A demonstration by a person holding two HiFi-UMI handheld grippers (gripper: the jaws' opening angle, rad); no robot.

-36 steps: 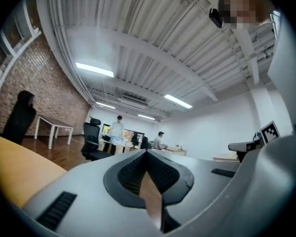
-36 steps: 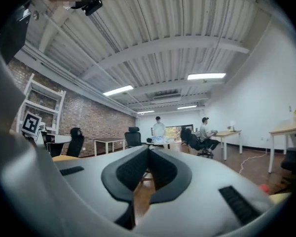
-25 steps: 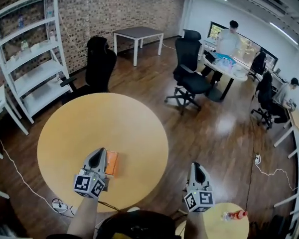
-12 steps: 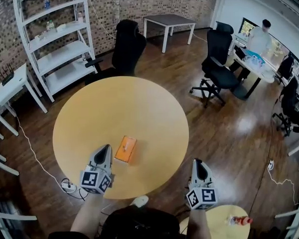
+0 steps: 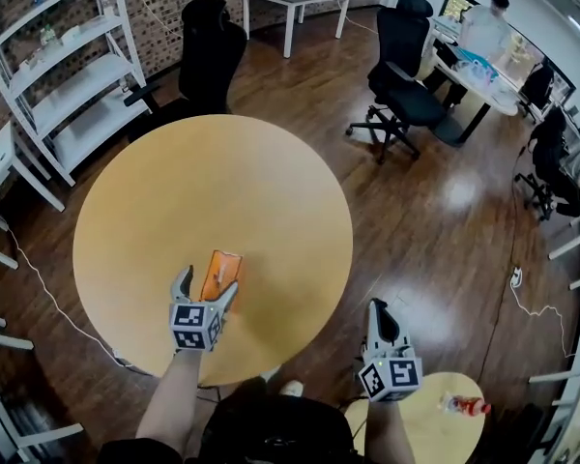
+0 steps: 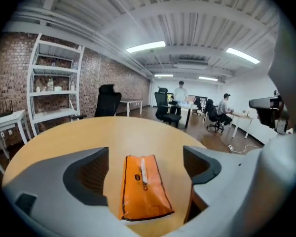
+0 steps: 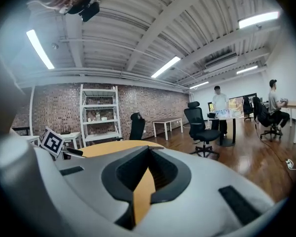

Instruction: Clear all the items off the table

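Jaws on the left gripper (image 5: 206,286) have just been opening wide and hold nothing. The soft orange packet (image 5: 220,271) lies between them, pointing to twelve o'clock, at the round wooden table's (image 5: 174,182) six. The right gripper (image 5: 379,309) is closed, empty and farther away.

- Left claw (image 5: 205,286): grey moulded shell with two tapered jaws, their inner faces hollowed and dark. The jaws have just been opening, and the orange pack (image 5: 219,274) lies between them, not pressed.
- Marker cube (image 5: 195,325), rear of left claw: white faces, each bearing a black square pattern.
- Right claw (image 5: 379,309): same grey shell, with dark recesses and slim dark slots in the upper casing.
- Second marker cube (image 5: 390,378): identical black-on-white squares.
- Clothing: dark garment (image 5: 261,438).
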